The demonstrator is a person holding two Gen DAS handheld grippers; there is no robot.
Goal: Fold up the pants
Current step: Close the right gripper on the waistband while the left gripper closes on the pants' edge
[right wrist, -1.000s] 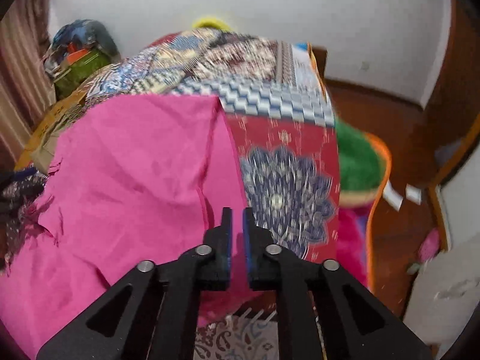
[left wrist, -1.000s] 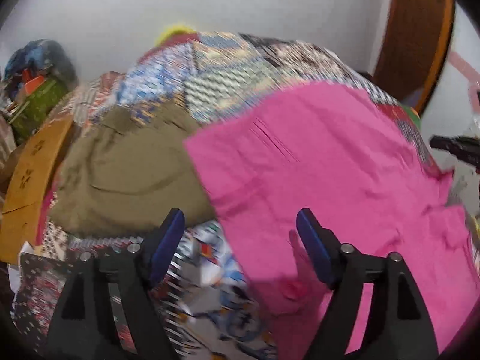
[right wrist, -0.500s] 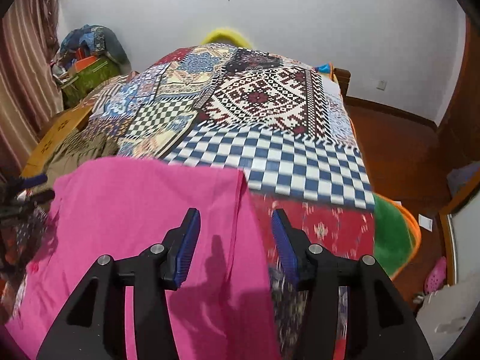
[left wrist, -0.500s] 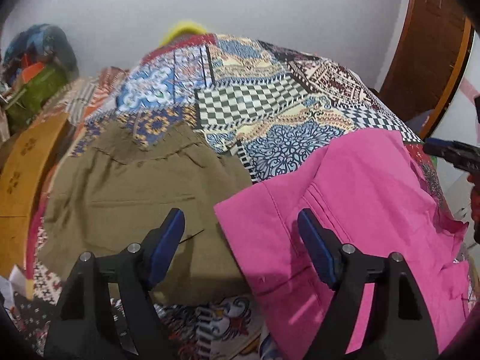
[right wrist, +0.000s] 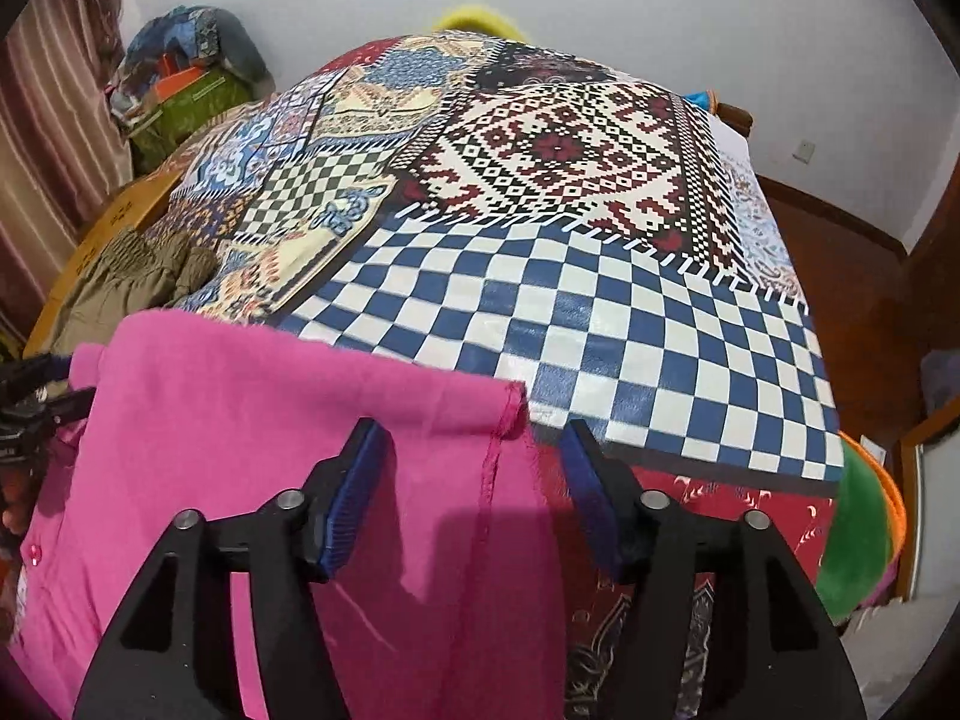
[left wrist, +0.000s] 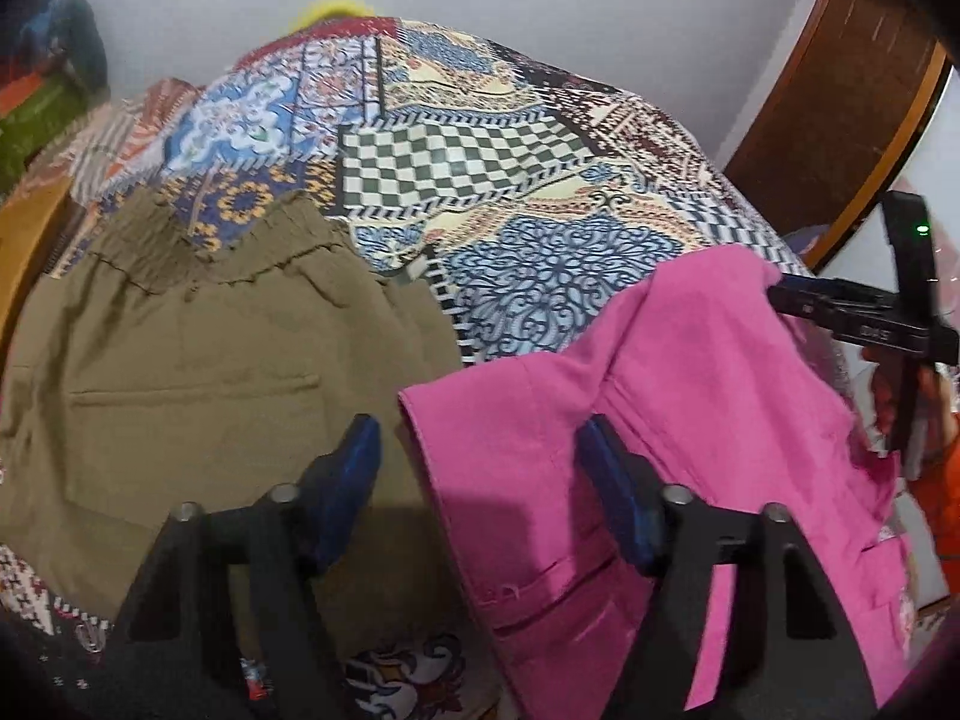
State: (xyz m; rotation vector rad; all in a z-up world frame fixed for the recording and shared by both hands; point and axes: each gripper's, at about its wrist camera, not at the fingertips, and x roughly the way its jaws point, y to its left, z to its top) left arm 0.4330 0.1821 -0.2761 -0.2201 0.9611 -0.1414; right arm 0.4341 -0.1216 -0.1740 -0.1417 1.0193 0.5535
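Note:
Pink pants (left wrist: 690,420) lie on the patchwork bedspread (left wrist: 480,180), folded with the fold edge facing away from me. My left gripper (left wrist: 480,480) is open, its jaws straddling the pants' left corner. My right gripper (right wrist: 474,480) is open over the pants' right hemmed edge (right wrist: 498,420). The pink pants also show in the right wrist view (right wrist: 270,420). The right gripper shows at the right edge of the left wrist view (left wrist: 840,306). Neither gripper holds cloth.
Olive-brown pants (left wrist: 180,360) lie flat to the left of the pink ones, also seen in the right wrist view (right wrist: 120,276). A wooden door (left wrist: 852,90) stands at right. Bags (right wrist: 186,78) are piled at the far left. A green and orange thing (right wrist: 858,528) lies beside the bed.
My right gripper opened and let go of the pink cloth. The pants now lie folded shorter on the bed. Both grippers pulled back toward the near edge.

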